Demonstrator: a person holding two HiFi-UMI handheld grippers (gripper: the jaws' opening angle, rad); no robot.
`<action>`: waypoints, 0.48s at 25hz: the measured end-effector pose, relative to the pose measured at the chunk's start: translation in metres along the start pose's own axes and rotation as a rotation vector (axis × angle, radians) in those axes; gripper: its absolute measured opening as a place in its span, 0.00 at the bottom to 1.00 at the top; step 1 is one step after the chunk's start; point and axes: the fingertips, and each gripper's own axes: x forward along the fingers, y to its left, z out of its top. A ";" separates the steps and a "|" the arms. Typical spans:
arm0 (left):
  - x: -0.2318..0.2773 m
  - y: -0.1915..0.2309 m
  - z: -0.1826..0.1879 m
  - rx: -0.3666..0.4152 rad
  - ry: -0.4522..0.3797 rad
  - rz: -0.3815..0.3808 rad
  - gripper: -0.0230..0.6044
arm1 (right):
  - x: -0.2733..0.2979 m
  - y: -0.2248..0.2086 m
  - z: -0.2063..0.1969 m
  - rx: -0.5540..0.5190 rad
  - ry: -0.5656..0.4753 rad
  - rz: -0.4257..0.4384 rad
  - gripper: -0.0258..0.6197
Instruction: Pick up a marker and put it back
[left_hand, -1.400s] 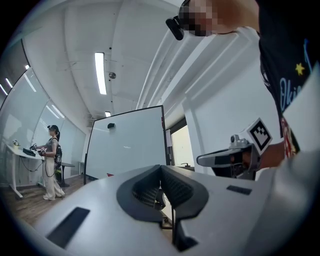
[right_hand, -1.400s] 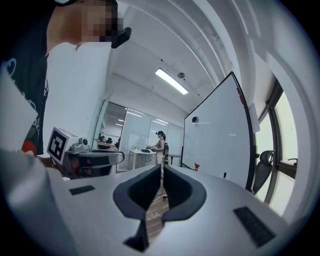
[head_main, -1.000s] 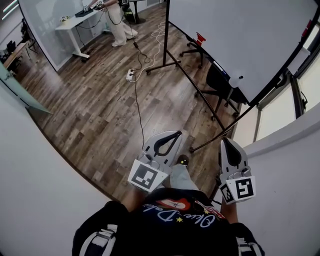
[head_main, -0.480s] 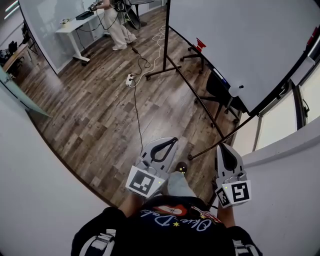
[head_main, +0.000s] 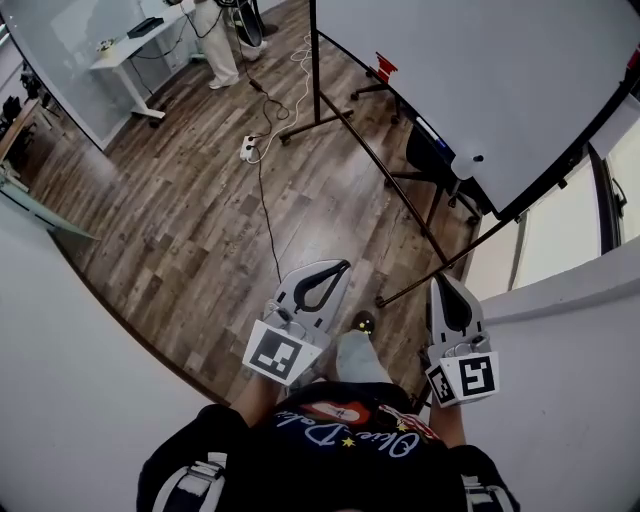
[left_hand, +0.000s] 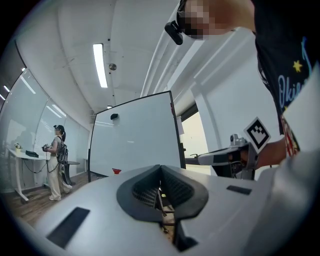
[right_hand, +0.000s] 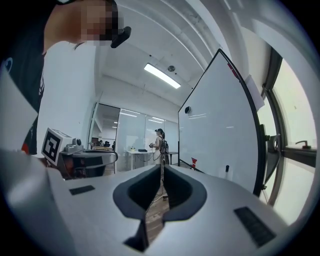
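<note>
Left gripper (head_main: 338, 268), right gripper (head_main: 443, 284) — both pressed together, empty; whiteboard (head_main: 480, 70) cut off.

The person is holding the left gripper (head_main: 340, 268) and the right gripper (head_main: 441, 281) side by side ahead of the body, both pointing level, each with jaws pressing together and gripping nothing.
</note>
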 end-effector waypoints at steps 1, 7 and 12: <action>0.006 0.002 0.000 0.003 0.001 -0.004 0.04 | 0.003 -0.006 0.000 0.002 -0.001 -0.008 0.04; 0.045 0.017 -0.002 0.034 0.013 -0.026 0.04 | 0.024 -0.044 -0.009 0.034 0.000 -0.054 0.04; 0.070 0.034 -0.004 0.044 0.021 -0.018 0.04 | 0.048 -0.067 -0.012 0.041 -0.006 -0.059 0.04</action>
